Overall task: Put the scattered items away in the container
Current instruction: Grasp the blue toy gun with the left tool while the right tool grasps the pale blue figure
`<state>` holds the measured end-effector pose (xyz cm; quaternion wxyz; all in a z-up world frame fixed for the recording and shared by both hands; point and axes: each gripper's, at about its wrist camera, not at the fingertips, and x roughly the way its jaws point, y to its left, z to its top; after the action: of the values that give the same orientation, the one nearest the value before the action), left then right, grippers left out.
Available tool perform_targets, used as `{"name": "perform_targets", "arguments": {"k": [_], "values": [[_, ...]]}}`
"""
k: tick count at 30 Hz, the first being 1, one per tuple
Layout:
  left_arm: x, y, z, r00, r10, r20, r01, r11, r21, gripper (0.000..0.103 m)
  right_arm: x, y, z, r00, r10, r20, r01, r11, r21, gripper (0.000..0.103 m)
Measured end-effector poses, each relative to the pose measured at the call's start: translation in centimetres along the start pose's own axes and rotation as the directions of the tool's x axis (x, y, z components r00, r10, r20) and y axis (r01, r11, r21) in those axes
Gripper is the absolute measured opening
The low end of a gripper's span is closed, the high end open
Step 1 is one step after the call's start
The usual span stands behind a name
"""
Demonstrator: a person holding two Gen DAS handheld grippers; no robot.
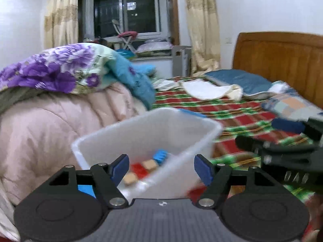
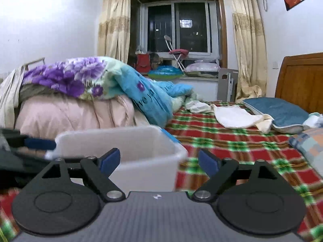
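Note:
A translucent white plastic bin [image 1: 187, 129] stands on the plaid bedspread, right in front of my left gripper [image 1: 161, 168]. Inside it lie a blue block [image 1: 160, 155], a red block [image 1: 139, 168] and two tan blocks [image 1: 149, 164]. My left gripper is open and empty, just short of the bin's near wall. A red item [image 1: 196, 191] lies blurred by the bin's near right corner. The bin [image 2: 149, 141] also shows in the right wrist view, ahead and left of my right gripper [image 2: 159, 162], which is open and empty. The right gripper [image 1: 282, 141] appears at the left view's right edge.
A pink quilt [image 1: 50, 133] with floral and blue blankets [image 1: 66, 68] is piled left of the bin. The plaid bedspread [image 2: 232, 141] stretches right toward a blue pillow [image 2: 276, 111], white cloths [image 2: 234, 117] and a wooden headboard [image 1: 282, 60]. A window and curtains are behind.

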<state>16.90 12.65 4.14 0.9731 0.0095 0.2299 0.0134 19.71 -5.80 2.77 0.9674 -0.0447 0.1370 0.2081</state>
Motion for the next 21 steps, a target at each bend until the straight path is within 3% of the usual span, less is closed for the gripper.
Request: {"name": "perform_targets", "arguments": {"k": [3, 7, 10, 13, 16, 18, 21], "values": [[-0.8, -1.3, -1.6, 0.997, -0.080, 0.012, 0.080, 0.997, -0.013, 0.075, -2.6, -1.4, -2.6, 1.000, -0.021, 0.021, 0.022, 0.998, -0.058, 0.086], [0.1, -3.9, -4.6, 0.987, -0.142, -0.079, 0.143, 0.990, 0.005, 0.075, -5.1, -3.8, -6.7, 0.998, -0.037, -0.059, 0.034, 0.998, -0.060, 0.083], [0.8, -5.6, -6.8, 0.975, -0.173, -0.139, 0.174, 0.985, 0.001, 0.075, -6.3, -5.0, -9.5, 0.991, -0.084, -0.100, 0.078, 0.995, -0.065, 0.075], [2.0, -7.1, -8.8, 0.963, -0.186, -0.195, 0.194, 0.981, 0.022, 0.072, -6.2, -5.9, -12.2, 0.984, -0.103, -0.146, 0.092, 0.993, -0.080, 0.062], [3.2, -8.2, -10.1, 0.956, -0.182, -0.230, 0.199, 0.979, 0.053, 0.071, -5.3, -6.5, -13.6, 0.980, -0.039, -0.197, 0.036, 0.999, -0.019, 0.062], [4.0, -8.4, -10.6, 0.959, -0.160, -0.235, 0.180, 0.981, 0.067, 0.071, -4.3, -6.2, -13.7, 0.979, -0.019, -0.205, 0.010, 0.999, -0.040, 0.062], [5.6, -7.8, -11.0, 0.959, -0.139, -0.246, 0.151, 0.988, 0.031, 0.069, -2.7, -6.0, -13.4, 0.979, 0.006, -0.203, -0.013, 0.999, -0.037, 0.062]]}}
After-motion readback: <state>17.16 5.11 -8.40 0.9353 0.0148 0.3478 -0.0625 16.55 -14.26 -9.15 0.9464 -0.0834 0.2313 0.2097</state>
